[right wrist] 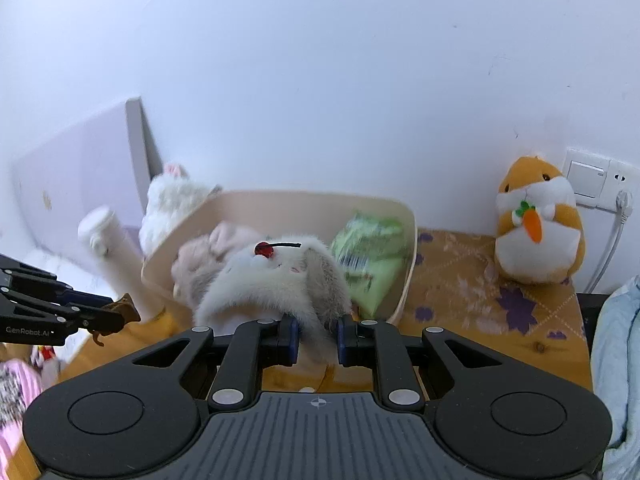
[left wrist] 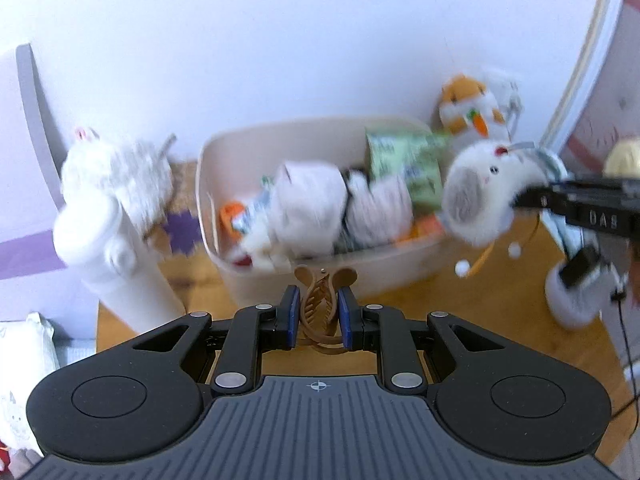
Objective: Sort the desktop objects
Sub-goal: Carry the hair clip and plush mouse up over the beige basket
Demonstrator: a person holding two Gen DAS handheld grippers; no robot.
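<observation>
My left gripper is shut on a brown hair claw clip, held just in front of the beige bin. In the right wrist view the same clip shows at the left, in the left gripper. My right gripper is shut on a white-and-grey plush rabbit with a red cherry on its head, held over the near rim of the bin. The left wrist view shows that rabbit hanging from the right gripper at the bin's right end.
The bin holds rolled white cloths, a green packet and small items. A white bottle and a white fluffy toy stand left of it. An orange hamster plush sits by the wall socket. The wooden desktop has a patterned mat.
</observation>
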